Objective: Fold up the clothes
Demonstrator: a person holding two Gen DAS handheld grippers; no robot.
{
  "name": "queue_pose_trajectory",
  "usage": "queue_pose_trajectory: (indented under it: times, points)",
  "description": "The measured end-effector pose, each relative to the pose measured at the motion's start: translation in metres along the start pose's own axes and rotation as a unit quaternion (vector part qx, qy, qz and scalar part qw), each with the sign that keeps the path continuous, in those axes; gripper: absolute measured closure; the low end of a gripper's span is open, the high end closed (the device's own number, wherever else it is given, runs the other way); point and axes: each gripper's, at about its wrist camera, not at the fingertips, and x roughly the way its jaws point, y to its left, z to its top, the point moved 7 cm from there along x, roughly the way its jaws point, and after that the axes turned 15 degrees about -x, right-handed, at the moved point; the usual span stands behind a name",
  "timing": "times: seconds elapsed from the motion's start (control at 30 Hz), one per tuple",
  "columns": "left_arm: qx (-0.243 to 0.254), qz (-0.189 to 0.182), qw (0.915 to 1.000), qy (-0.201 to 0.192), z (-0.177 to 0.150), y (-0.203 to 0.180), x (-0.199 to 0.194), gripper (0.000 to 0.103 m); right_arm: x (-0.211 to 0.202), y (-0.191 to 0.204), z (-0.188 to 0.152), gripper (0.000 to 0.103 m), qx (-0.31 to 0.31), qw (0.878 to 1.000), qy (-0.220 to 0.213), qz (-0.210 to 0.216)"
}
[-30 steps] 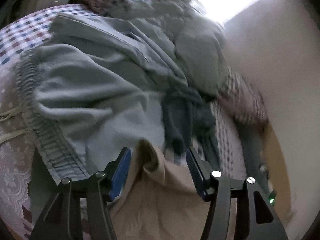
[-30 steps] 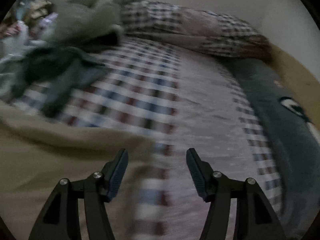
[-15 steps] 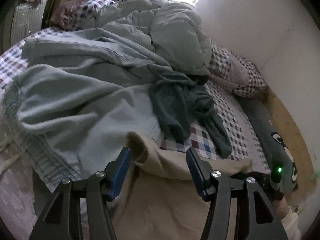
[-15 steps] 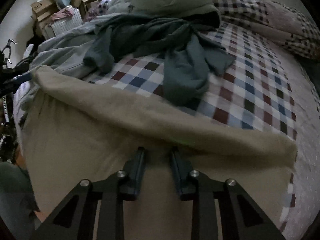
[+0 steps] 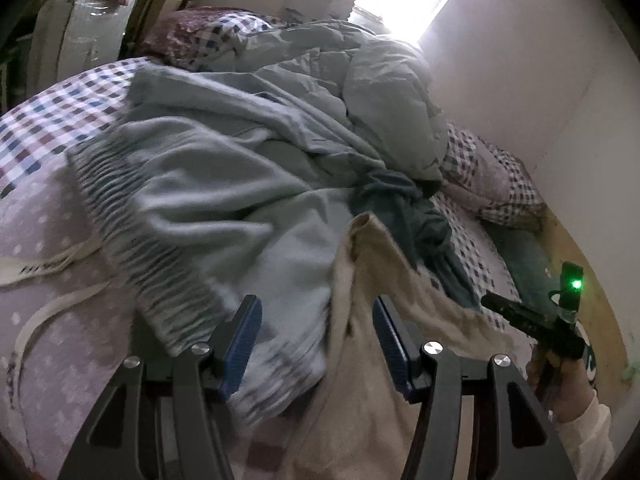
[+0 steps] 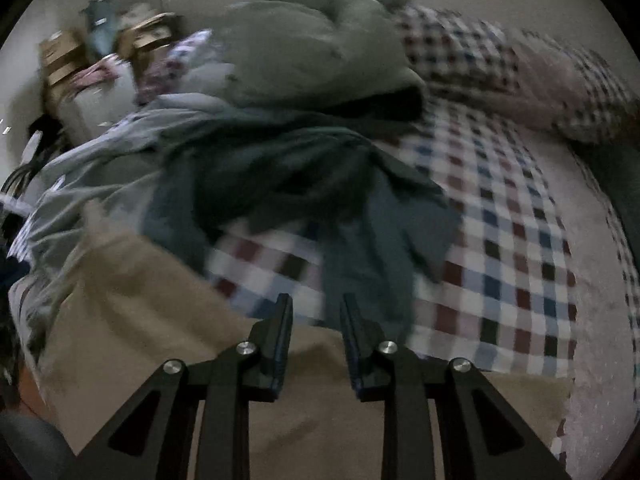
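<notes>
A beige garment [image 5: 360, 400] lies across the near side of the bed. One corner of it rises in front of my left gripper [image 5: 316, 332]. That gripper is open, its blue pads [image 5: 240, 336] wide apart; the beige cloth runs past the right pad without being pressed. My right gripper [image 6: 316, 320] has its jaws narrowed onto the far edge of the beige garment [image 6: 140, 320]. In the left wrist view its black body [image 5: 532, 320] shows at the right with a green light, held by a hand in a cream sleeve [image 5: 580, 420]. A crumpled dark teal garment [image 6: 300, 184] lies just beyond.
A light blue fringed blanket [image 5: 220, 200] and a grey-green duvet [image 6: 320, 40] are heaped on the checked sheet [image 6: 512, 260]. A checked pillow [image 6: 520, 64] lies by the white wall [image 5: 540, 80]. Boxes and clutter [image 6: 68, 60] stand past the bed's far left.
The right gripper swung from bare checked sheet over to the beige garment and its jaws went from wide to narrow on the cloth's edge. The beige corner now stands higher before the left gripper.
</notes>
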Motion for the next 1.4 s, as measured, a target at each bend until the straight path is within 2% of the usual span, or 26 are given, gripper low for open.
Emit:
queue_pose_trajectory:
  times: [0.13,0.2,0.33,0.4,0.53,0.6,0.7,0.73,0.87,1.0,1.17,1.23,1.4]
  points:
    - [-0.015,-0.002,0.9994,0.03,-0.026,0.019,-0.005,0.042,0.003,0.055,0.01,0.077,-0.05,0.998,-0.002,0.041]
    - [-0.002,0.005,0.9992,0.041,-0.041,0.021,-0.006,0.042,0.014,0.085,0.016,0.077,-0.075,0.995,0.003,0.06]
    - [0.017,0.01,0.9975,0.068,-0.063,0.02,-0.006,0.042,0.042,0.13,0.024,0.077,-0.086,0.99,0.023,0.105]
    - [0.028,0.007,0.9967,0.076,-0.072,0.019,-0.01,0.042,0.058,0.146,0.032,0.075,-0.092,0.989,0.032,0.111]
    - [0.054,0.026,0.9941,0.09,-0.09,0.024,-0.016,0.042,0.072,0.146,0.049,0.074,-0.065,0.995,0.02,0.075]
    - [0.05,0.028,0.993,0.103,-0.097,0.03,-0.019,0.042,0.075,0.142,0.059,0.074,-0.045,0.997,0.008,0.055]
    - [0.033,0.031,0.9918,0.12,-0.105,0.039,-0.022,0.042,0.055,0.135,0.06,0.072,-0.002,0.999,-0.024,0.032]
    - [0.028,0.031,0.9914,0.124,-0.107,0.042,-0.023,0.042,0.044,0.137,0.057,0.072,0.0,0.999,-0.035,0.031]
    - [0.013,0.025,0.9906,0.134,-0.117,0.048,-0.03,0.042,-0.003,0.147,0.033,0.058,-0.009,0.997,-0.078,0.025]
    - [-0.017,0.036,0.9903,0.134,-0.131,0.06,-0.038,0.042,-0.057,0.156,-0.01,0.049,-0.004,0.992,-0.117,0.042]
    - [-0.091,0.038,0.9881,0.117,-0.148,0.077,-0.05,0.042,-0.103,0.156,-0.07,0.048,0.057,0.987,-0.136,0.061]
    - [-0.106,0.045,0.9878,0.105,-0.154,0.081,-0.051,0.042,-0.118,0.158,-0.093,0.048,0.079,0.985,-0.141,0.065]
    - [-0.126,0.045,0.986,0.099,-0.162,0.085,-0.049,0.042,-0.146,0.176,-0.133,0.048,0.058,0.987,-0.152,0.021]
